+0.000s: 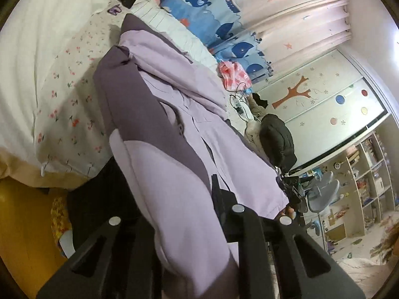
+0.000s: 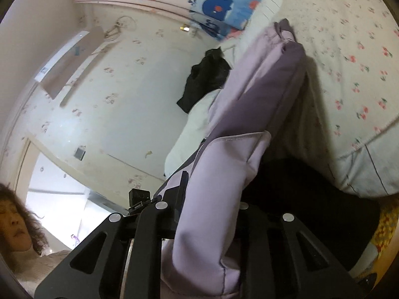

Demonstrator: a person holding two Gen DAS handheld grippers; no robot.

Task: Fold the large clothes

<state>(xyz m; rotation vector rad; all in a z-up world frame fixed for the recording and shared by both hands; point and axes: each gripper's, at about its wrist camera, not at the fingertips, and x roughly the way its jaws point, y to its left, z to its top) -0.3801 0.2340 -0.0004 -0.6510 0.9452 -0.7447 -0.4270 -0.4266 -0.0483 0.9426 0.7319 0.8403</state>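
A large lilac padded jacket [image 1: 174, 124] with dark purple panels hangs lifted over the bed's edge, stretched between both grippers. My left gripper [image 1: 197, 199] is shut on one lilac end of it; the cloth bulges over the fingers and hides the left one. My right gripper [image 2: 207, 199] is shut on the other end of the jacket [image 2: 249, 114], whose cloth covers the right finger. In the left wrist view the right gripper [image 1: 290, 189] shows at the jacket's far end. The jacket's far part trails toward the bed.
The bed [image 1: 62, 79] has a white cherry-print sheet [image 2: 349, 62] and a white pillow. A black garment [image 2: 207, 77] lies on the bed. Whale-print curtains [image 1: 207, 17], a dark coat on a chair [image 1: 276, 139], shelves [image 1: 361, 174] and a yellow floor [image 1: 22, 224] surround it.
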